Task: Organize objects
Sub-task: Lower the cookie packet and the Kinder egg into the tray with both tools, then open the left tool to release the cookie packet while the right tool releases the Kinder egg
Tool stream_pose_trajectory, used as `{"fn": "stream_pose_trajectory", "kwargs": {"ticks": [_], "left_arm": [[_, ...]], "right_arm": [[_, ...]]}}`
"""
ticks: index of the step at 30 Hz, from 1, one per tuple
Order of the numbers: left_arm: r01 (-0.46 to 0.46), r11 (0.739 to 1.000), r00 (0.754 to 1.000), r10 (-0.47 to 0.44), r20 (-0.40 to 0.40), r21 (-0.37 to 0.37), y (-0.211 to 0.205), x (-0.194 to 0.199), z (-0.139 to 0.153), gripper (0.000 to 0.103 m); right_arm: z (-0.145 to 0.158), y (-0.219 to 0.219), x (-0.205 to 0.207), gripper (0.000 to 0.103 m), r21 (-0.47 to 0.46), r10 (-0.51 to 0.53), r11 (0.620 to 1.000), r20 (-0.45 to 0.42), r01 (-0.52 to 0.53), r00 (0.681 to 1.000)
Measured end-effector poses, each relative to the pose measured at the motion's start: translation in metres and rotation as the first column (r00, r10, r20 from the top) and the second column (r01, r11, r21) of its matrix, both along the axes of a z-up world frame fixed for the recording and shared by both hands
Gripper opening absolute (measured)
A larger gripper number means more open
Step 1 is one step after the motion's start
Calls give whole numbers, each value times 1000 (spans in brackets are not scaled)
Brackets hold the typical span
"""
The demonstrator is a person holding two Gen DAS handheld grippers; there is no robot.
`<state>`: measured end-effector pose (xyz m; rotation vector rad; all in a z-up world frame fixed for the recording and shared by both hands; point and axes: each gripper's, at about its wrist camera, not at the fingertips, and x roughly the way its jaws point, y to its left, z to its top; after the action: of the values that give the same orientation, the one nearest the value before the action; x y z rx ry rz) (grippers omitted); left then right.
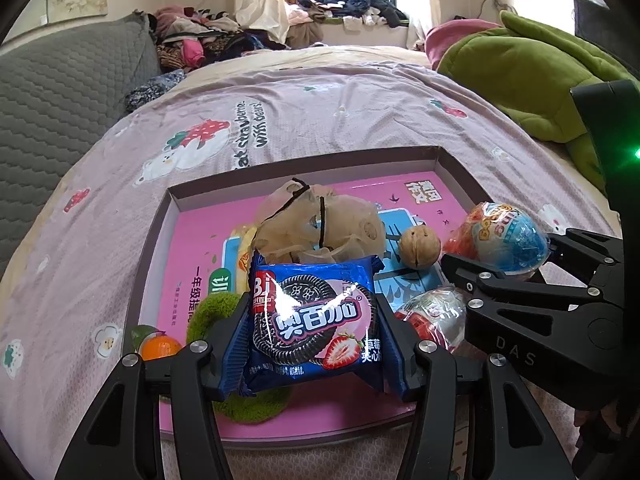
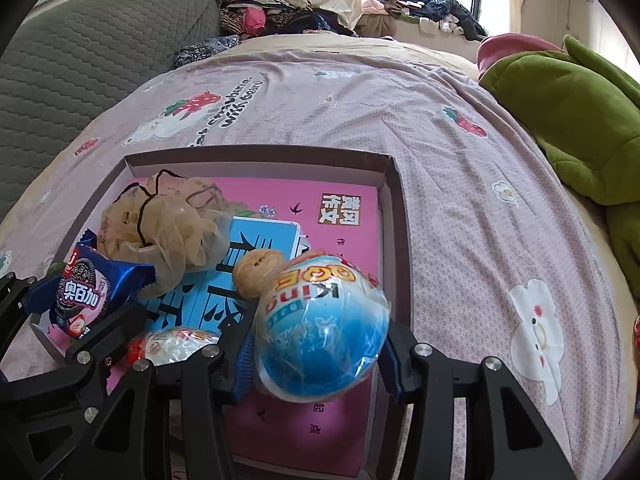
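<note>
I am holding the blue cookie packet [image 1: 316, 320] between the pads of the left hand-held gripper [image 1: 316, 340], gripped by its side seams just above the near end of the shallow pink box [image 1: 460, 172]. The soft wrapper is buckling, so it could be slipping or twisting out if I tilt further. Directly under it the green fuzzy ring [image 1: 208, 312] and the small orange [image 1: 160, 346] are lying, so a drop there would be landing on them, not on the box floor.

The right hand-held gripper [image 2: 316, 356] is clamping the blue foil egg [image 2: 324, 324] on its rounded sides; that smooth curve could be squirting out forward. Just ahead of it the walnut [image 2: 256, 274] is sitting, touching or nearly touching the egg, and a nudge could be rolling it. To its left the second wrapped egg [image 2: 176, 346] is lying close against the left hand-held gripper's frame, risking a knock. Beyond, the mesh pouch [image 2: 172, 228] is taking up the far corner.
</note>
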<state>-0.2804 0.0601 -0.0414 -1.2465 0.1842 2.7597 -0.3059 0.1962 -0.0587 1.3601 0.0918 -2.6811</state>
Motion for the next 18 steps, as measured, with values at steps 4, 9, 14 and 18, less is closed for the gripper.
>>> {"fn": "stream_pose_trajectory", "kwargs": {"ticks": [4,9,14,18], "left_arm": [[-15,1000,1000,15,-1,12,-4,4,-1,60],[-23,999,1000,23,7,25,-8,8,-4,65],[-34,998,999,32,36,46,-15,7,-10,68],[-29,998,999,27,41,52,-16,9,-11,70]], "right_arm": [[-1,1,1,51,-1,-6,1000,9,6,1000],[0,2,4,51,5,-3,1000,7,3,1000],[3,3,6,53,2,-3,1000,2,3,1000],[6,2,8,53,2,0,1000,-3,0,1000]]}}
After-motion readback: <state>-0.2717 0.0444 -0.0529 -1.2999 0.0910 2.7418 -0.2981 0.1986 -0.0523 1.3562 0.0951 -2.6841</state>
